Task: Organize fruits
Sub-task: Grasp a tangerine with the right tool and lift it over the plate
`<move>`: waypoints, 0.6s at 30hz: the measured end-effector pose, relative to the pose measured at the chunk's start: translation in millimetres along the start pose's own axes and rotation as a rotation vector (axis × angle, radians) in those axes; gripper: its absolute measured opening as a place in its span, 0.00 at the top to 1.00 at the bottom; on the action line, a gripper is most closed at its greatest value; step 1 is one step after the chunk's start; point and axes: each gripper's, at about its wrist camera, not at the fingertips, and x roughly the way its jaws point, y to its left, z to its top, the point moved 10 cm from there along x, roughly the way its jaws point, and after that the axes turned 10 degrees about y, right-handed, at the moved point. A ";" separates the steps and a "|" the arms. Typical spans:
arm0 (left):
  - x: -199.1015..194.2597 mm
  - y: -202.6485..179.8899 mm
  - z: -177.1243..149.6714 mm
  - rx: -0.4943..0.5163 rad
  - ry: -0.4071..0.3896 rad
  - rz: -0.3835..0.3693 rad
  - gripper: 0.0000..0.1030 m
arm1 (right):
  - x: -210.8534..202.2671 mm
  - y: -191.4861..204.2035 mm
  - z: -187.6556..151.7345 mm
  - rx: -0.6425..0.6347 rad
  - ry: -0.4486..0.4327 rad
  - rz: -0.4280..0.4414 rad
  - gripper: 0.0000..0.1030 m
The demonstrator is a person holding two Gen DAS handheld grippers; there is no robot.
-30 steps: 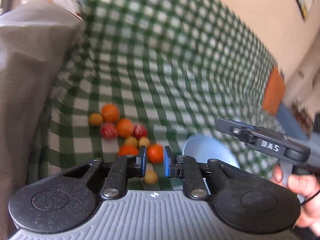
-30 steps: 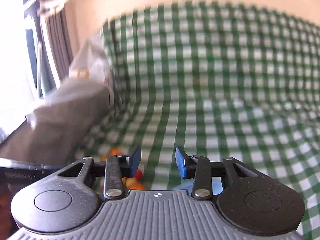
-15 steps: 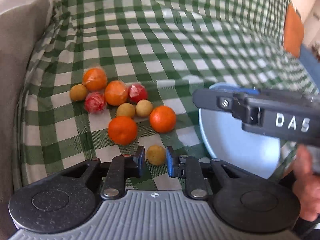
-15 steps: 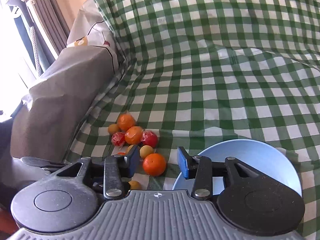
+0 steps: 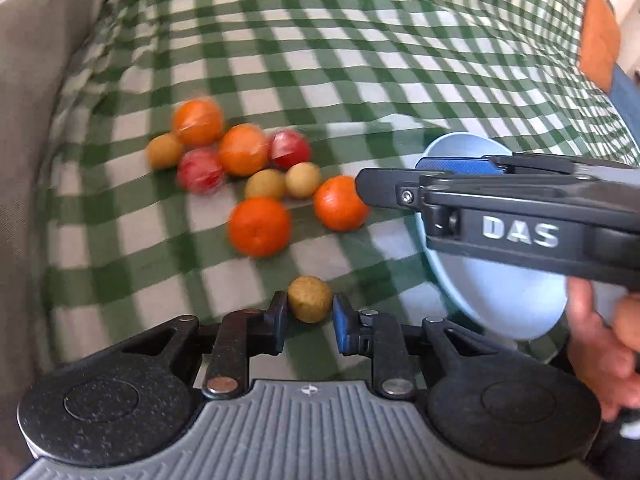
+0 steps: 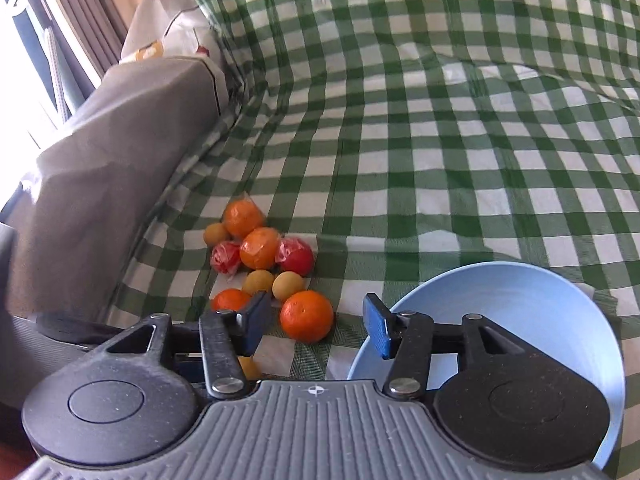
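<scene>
A cluster of fruit lies on the green checked cloth [image 5: 320,60]: oranges [image 5: 259,226], red wrapped fruits [image 5: 200,170] and small tan fruits [image 5: 264,184]. One tan fruit [image 5: 310,299] sits apart, between the fingertips of my open left gripper [image 5: 309,320], not clasped. My right gripper [image 6: 316,326] is open with an orange [image 6: 306,315] just ahead between its fingers; it also shows in the left wrist view [image 5: 424,184]. A light blue bowl [image 6: 520,292] sits on the right, empty.
A grey covered block [image 6: 100,168] stands at the left edge of the cloth, with a white bag [image 6: 168,28] behind it. An orange cushion [image 5: 598,40] lies at the far right. Curtains [image 6: 80,12] hang at the far left.
Both grippers have come down and forward toward the fruit. The lone tan fruit now sits between the left fingertips. The right gripper has neared the orange by the bowl.
</scene>
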 end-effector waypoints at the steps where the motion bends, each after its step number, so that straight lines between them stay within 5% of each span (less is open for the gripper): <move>1: -4.3 5.2 -3.4 -0.015 0.003 0.008 0.75 | 4.3 1.7 -0.1 -0.009 0.010 -0.005 0.48; 6: -15.6 16.5 -13.3 -0.086 -0.021 0.008 0.75 | 28.1 10.4 -3.2 -0.069 0.065 -0.045 0.45; 15: -17.7 13.1 -10.3 -0.060 -0.057 0.064 0.75 | 55.9 13.2 -10.8 -0.156 0.144 -0.124 0.46; 17: -19.2 19.0 -9.4 -0.061 -0.065 0.059 0.75 | 55.8 14.4 -11.8 -0.175 0.145 -0.123 0.65; 18: -21.2 20.2 -10.2 -0.069 -0.070 0.057 0.75 | 55.5 15.1 -12.6 -0.177 0.146 -0.113 0.65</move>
